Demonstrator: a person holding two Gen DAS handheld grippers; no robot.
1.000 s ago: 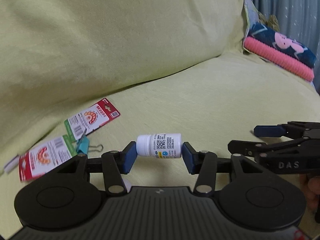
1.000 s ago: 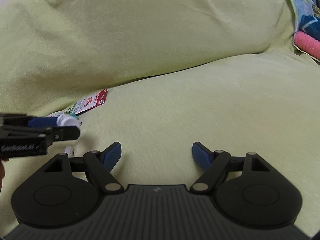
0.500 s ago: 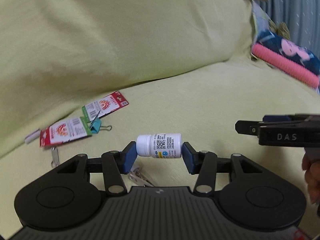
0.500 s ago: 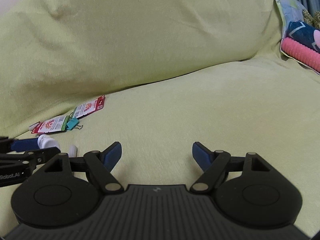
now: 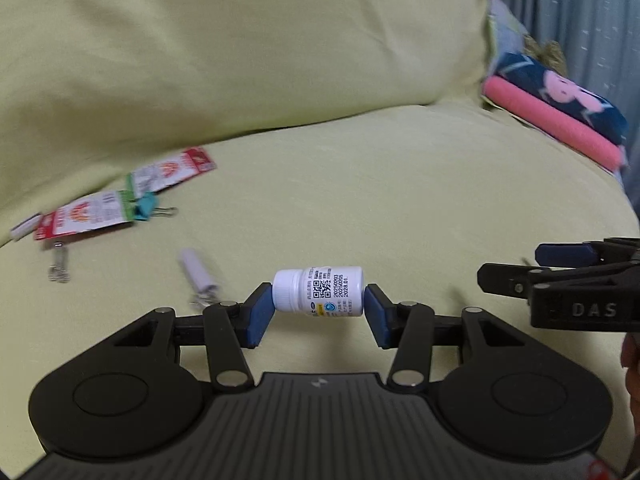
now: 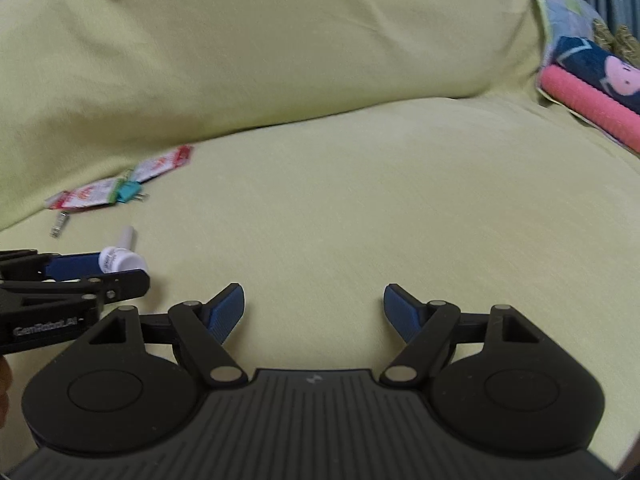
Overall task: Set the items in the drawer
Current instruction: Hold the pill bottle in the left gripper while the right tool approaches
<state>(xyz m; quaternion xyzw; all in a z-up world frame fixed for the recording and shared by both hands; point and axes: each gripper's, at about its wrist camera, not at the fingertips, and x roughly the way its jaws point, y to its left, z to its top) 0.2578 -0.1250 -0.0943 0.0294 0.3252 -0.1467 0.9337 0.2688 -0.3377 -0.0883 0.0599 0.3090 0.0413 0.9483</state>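
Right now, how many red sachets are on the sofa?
2: one by the back cushion, the other left of it, a teal binder clip between. No others visible.

Left gripper point(image 5: 319, 314) clamps small white plastic pill bottle point(image 5: 319, 290) sideways, above yellow-green fabric sofa cushion point(image 5: 380, 200).

Bottle cap touches left blue pad, base touches right pad; QR label faces camera. Right gripper point(image 5: 516, 270) enters from right edge, seen side-on, jaw gap unclear. On cushion at left: two red-and-white sachets point(image 5: 120, 200), teal binder clip point(image 5: 146, 207) at their junction, small grey cylinder point(image 5: 197, 272), blurred metal clip point(image 5: 59, 266). Pink-and-navy folded cloth point(image 5: 560, 116) far right.
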